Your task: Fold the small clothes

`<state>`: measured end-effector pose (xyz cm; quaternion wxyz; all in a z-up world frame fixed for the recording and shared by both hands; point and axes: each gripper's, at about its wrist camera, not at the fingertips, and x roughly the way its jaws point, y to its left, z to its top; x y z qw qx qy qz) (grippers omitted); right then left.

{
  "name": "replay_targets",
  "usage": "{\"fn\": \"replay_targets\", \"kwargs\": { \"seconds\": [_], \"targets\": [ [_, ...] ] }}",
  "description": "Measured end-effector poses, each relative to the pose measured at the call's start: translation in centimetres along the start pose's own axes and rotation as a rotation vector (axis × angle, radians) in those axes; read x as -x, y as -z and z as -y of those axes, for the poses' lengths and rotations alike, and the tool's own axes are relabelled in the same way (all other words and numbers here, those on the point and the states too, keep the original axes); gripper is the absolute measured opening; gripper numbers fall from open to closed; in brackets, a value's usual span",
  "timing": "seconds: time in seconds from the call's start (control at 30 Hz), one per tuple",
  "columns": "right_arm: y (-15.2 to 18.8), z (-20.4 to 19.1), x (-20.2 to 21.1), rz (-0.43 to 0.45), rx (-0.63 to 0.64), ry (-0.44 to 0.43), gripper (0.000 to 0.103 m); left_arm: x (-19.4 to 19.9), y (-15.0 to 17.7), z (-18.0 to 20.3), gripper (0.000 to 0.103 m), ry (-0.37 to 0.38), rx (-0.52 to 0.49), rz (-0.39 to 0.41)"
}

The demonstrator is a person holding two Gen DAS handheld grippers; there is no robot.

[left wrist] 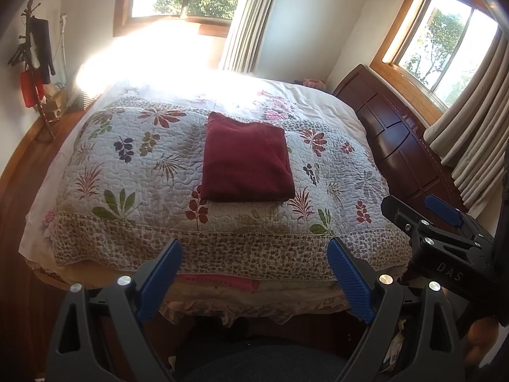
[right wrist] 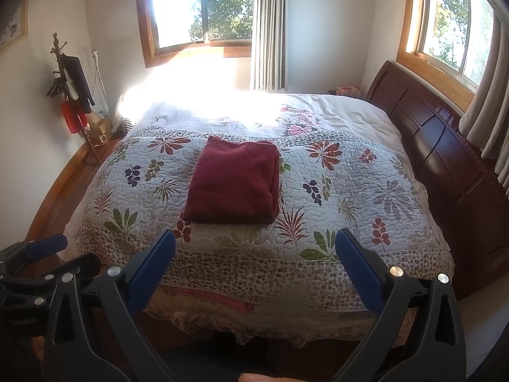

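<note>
item: dark red garment (left wrist: 246,159), folded into a neat rectangle, lying mid-quilt (left wrist: 133,172) on the bed (left wrist: 318,98). folding looks complete; no other loose clothes visible. left gripper (left wrist: 254,273): jaws wide, empty, held off the near bed edge. right gripper (right wrist: 254,264): same. open quilt all round the garment; headboard (right wrist: 445,159) at right.

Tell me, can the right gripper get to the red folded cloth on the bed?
Probably yes. The right gripper has its jaws wide open and empty, and only bare quilt lies between it and the red folded cloth, though it sits well back from it.
</note>
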<state>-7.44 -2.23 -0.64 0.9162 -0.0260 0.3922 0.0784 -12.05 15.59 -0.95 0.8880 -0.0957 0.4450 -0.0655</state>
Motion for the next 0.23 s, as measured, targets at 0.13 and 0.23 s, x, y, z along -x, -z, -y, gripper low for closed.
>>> {"fn": "replay_targets", "kwargs": {
  "seconds": [0.13,0.23],
  "targets": [
    [-0.14,-0.07,-0.03,-0.003,-0.002,-0.002,0.100,-0.08,-0.42,-0.20,0.093,0.001,-0.001,-0.001],
    [-0.21,-0.06,-0.06,-0.004,-0.001,-0.003,0.100,-0.11,-0.45,-0.24,0.093,0.001,-0.001,-0.002]
  ]
}}
